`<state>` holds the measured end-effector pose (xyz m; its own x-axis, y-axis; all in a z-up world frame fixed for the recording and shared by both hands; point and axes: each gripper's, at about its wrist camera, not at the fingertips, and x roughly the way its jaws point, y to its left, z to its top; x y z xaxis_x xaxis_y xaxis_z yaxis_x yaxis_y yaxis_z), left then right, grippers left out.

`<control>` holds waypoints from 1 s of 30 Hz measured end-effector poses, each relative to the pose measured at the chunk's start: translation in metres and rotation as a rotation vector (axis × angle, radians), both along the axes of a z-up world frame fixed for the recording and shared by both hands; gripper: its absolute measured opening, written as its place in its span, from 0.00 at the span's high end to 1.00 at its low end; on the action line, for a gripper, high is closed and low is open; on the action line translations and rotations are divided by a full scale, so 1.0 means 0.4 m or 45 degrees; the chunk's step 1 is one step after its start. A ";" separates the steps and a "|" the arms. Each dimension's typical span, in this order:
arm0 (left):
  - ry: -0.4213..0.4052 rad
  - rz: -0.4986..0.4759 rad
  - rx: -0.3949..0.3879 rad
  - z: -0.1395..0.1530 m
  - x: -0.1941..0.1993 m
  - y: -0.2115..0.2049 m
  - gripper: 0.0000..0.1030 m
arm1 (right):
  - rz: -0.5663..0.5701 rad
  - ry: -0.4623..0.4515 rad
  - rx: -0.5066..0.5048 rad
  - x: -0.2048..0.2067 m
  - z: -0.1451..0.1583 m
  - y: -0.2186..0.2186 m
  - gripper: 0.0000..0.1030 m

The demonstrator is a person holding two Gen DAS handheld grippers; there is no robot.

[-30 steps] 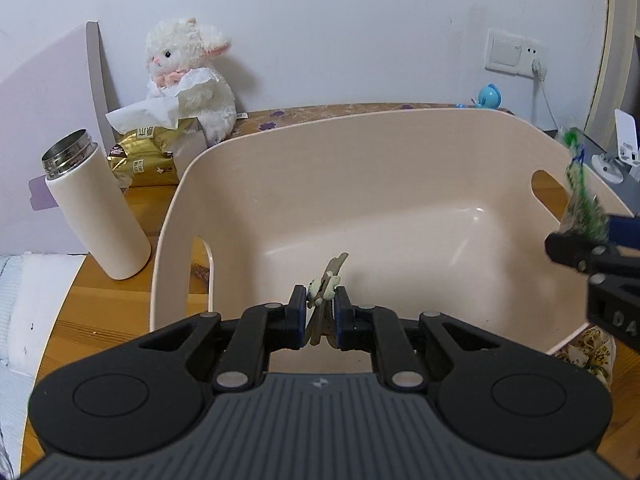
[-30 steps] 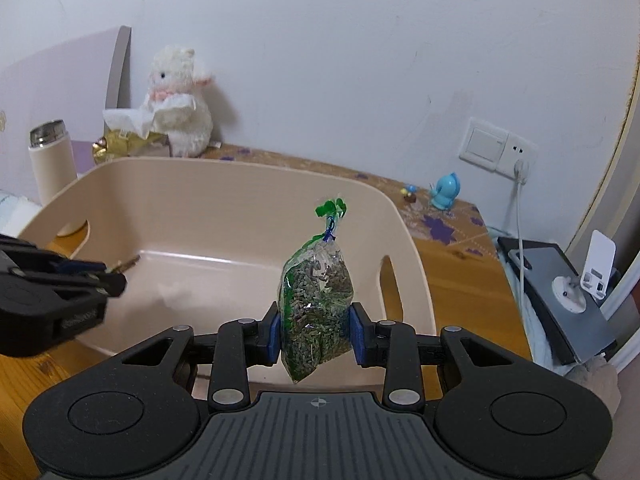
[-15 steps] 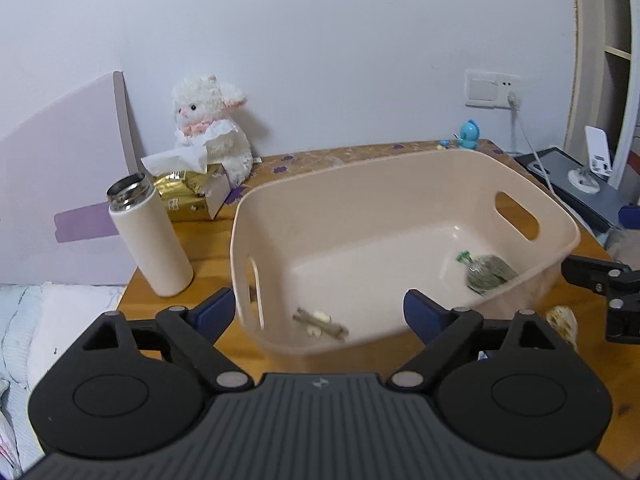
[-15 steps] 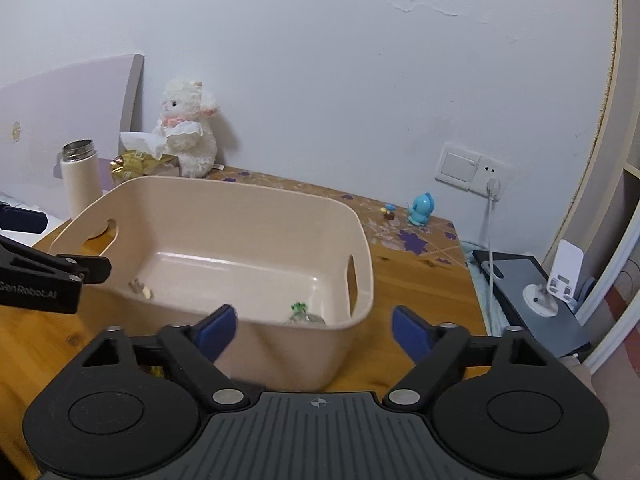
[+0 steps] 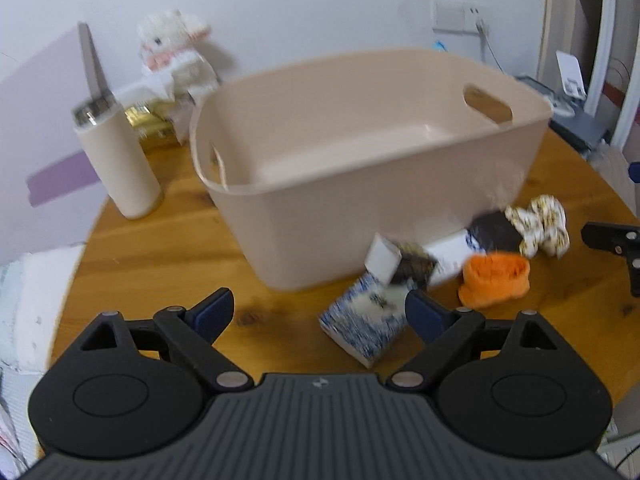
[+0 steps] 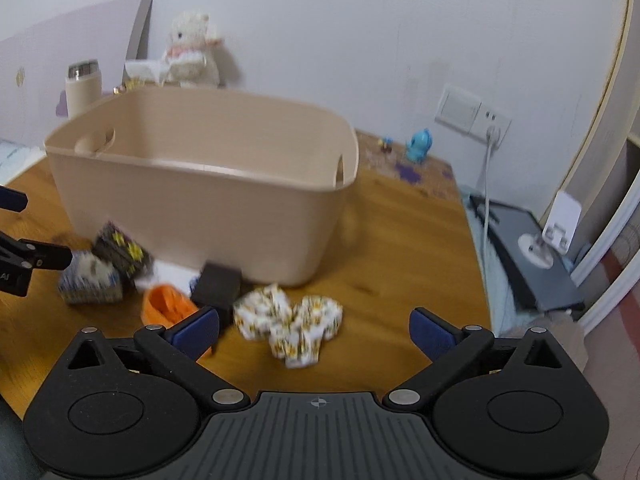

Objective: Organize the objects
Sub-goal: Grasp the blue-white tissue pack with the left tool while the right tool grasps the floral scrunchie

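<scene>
A beige plastic bin stands on the round wooden table; its floor is hidden from both views. In front of it lies a cluster: a blue-and-white patterned box, a dark packet with yellow print, an orange cloth roll, a black item and a white yellow-flowered cloth. My left gripper hovers open just before the patterned box. My right gripper is open over the flowered cloth. Both hold nothing.
A cream flask stands left of the bin, with a white plush lamb and a gold tissue box behind. A blue figurine, a wall socket with a cable and a dark device sit to the right.
Both grippers opened, dropping the small figure and the green herb bag into the bin. They then pulled back and dipped toward the objects lying in front of the bin.
</scene>
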<state>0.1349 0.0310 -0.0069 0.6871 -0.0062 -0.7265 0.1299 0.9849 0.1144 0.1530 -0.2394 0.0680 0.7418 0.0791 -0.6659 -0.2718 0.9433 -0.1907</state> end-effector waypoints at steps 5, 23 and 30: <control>0.023 0.001 -0.010 -0.057 0.018 0.001 0.10 | -0.003 0.055 -0.013 0.022 -0.063 -0.004 0.00; 0.073 -0.073 -0.124 -0.129 0.064 0.000 0.15 | -0.044 0.114 0.091 0.092 -0.142 -0.006 0.22; 0.062 -0.138 -0.126 -0.114 0.053 -0.021 0.54 | -0.014 0.133 0.140 0.076 -0.119 0.010 0.75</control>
<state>0.1559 0.0227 -0.0523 0.6425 -0.1514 -0.7512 0.2390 0.9710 0.0087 0.1832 -0.2356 0.0202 0.6703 0.1482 -0.7272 -0.2746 0.9598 -0.0576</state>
